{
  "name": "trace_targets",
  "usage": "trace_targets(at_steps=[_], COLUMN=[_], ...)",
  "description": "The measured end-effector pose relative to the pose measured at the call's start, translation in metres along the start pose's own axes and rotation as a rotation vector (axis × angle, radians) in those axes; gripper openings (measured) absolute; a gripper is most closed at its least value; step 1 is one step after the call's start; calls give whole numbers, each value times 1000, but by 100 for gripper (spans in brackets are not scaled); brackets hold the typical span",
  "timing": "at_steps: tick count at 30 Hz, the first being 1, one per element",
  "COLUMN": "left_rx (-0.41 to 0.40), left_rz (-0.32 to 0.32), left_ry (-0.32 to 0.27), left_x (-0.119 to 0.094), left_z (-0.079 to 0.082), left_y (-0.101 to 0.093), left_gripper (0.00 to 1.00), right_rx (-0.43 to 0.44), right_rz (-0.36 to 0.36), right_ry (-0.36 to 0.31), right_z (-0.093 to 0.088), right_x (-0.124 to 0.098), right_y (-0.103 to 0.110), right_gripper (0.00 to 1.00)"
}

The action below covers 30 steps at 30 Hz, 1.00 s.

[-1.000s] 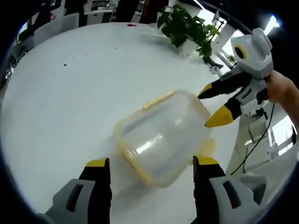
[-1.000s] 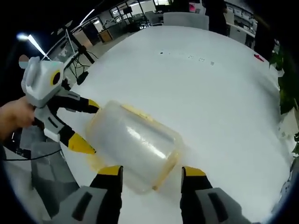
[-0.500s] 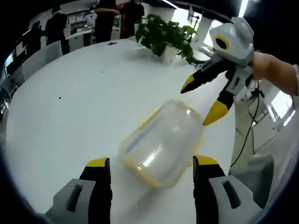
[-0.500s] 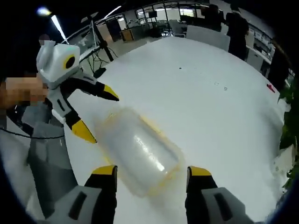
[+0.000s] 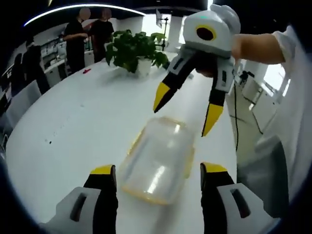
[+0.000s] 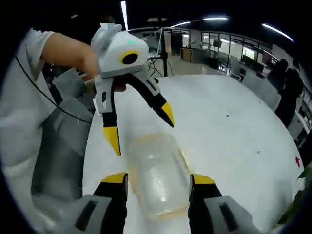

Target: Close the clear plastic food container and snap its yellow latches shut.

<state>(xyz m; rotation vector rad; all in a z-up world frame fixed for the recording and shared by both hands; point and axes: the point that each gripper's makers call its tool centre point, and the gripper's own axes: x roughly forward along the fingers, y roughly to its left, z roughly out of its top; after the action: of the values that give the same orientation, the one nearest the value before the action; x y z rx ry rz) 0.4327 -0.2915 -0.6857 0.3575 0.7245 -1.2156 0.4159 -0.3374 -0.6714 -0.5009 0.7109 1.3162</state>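
Observation:
A clear plastic food container (image 5: 157, 158) with a yellow rim lies on the white table (image 5: 73, 131). My left gripper (image 5: 157, 170) is open, its yellow-tipped jaws standing either side of the container's near end. My right gripper (image 5: 183, 117) comes in from the far side, open, with its tips spread over the container's other end. In the right gripper view the container (image 6: 158, 170) sits between the open jaws of my right gripper (image 6: 159, 179), and my left gripper (image 6: 142, 134) faces it from beyond, jaws apart. Whether any jaw touches the plastic is unclear.
A potted plant (image 5: 134, 51) stands at the table's far side, with people (image 5: 90, 29) behind it. A person's hand and white sleeve (image 6: 29, 92) hold the grippers. A grey chair (image 5: 258, 170) sits beside the table edge. Open tabletop stretches to the left (image 5: 58, 117).
Both cameras have swung around. The two grippers now face each other across the container's ends instead of approaching from the side. The right jaws look slightly narrower.

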Motion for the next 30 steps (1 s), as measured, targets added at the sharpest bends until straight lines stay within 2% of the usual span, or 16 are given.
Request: trace_targets(at_steps=[1, 3, 5, 7, 10, 14, 20, 25, 30], left_rx=[6, 50, 97, 130, 153, 251, 309, 346, 347], left_rz=[-9, -73, -66, -107, -108, -94, -106, -117, -129], left_ry=[-4, 17, 45, 42, 35, 50, 47, 65, 72], left_x=[0, 0, 1, 3, 5, 11, 20, 24, 30], left_z=[1, -3, -7, -4, -1, 2, 7, 3, 2], left_y=[-1, -12, -12, -20, -23, -22, -30, -32, -31], left_gripper=[66, 67, 67, 63, 62, 57, 56, 55, 55], right_rx=[-17, -60, -71, -88, -101, -124, -146, -160, -175], right_rz=[5, 21, 30, 43, 36, 53, 62, 87, 90], right_ry=[3, 12, 23, 27, 43, 58, 66, 66, 71], right_z=[0, -1, -3, -3, -5, -7, -8, -9, -10], right_x=[1, 3, 3, 5, 7, 12, 19, 21, 25], right_y=[1, 4, 4, 5, 3, 3, 1, 2, 0], right_gripper=[47, 46, 47, 47, 49, 48, 48, 48, 47])
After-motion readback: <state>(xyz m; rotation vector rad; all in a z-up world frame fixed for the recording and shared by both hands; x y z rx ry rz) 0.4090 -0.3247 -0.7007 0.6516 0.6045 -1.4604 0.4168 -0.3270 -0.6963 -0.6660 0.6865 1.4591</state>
